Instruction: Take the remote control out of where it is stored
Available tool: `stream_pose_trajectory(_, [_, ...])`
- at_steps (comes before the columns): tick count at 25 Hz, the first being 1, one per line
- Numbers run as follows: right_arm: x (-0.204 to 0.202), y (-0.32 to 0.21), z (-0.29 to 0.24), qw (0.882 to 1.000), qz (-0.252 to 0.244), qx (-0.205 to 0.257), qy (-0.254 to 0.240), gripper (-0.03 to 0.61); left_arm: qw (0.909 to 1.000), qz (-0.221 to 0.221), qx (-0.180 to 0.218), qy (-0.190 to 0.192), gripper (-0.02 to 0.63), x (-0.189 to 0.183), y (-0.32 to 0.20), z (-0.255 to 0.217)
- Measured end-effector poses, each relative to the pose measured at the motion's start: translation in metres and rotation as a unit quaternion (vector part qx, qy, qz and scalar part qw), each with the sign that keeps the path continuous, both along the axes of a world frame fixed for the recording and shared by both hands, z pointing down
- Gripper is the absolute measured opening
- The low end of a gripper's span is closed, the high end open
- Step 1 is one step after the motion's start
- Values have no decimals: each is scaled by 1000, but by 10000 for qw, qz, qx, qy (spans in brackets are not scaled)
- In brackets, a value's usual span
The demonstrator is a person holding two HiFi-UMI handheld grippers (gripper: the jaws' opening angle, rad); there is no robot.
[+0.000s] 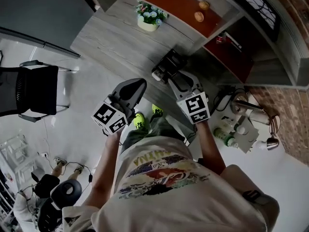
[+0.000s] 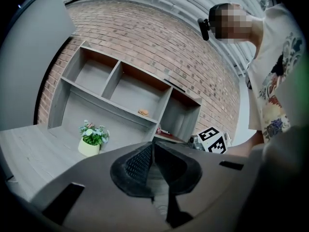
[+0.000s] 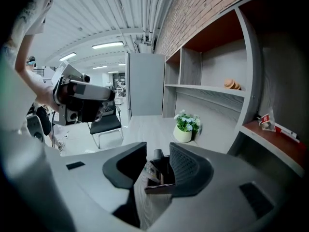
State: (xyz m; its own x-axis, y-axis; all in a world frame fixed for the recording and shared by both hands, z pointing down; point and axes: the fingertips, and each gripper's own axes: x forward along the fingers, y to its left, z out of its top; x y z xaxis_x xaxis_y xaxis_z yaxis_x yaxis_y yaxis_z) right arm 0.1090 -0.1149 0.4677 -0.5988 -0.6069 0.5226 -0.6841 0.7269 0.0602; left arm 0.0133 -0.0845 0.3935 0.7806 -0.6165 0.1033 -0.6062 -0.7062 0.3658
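Note:
A dark remote control lies on the grey wooden desk in front of the shelf unit. My right gripper reaches down to it. In the right gripper view the remote control sits between the jaws of the right gripper, close against the right pad, with a gap on its left side. Those jaws stand apart and do not press on it. My left gripper hangs over the desk's front edge. In its own view the left gripper has its tips together and holds nothing.
A pot of flowers stands at the back of the desk. Two small round buns lie on an upper shelf and a red packet on a lower one. A black chair stands left of the desk.

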Motion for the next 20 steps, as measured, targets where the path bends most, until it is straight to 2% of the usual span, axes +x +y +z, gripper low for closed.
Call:
stream_pose_trajectory(13, [10,-41,45,9975,-284,-168,632,181,9988,-388,-311,-27,6,3,-22,35])
stream_pose_trajectory(20, [14,-66,32,9968,-198,237,738,186,9975,-621,-340,-4,6,-5,-27,43])
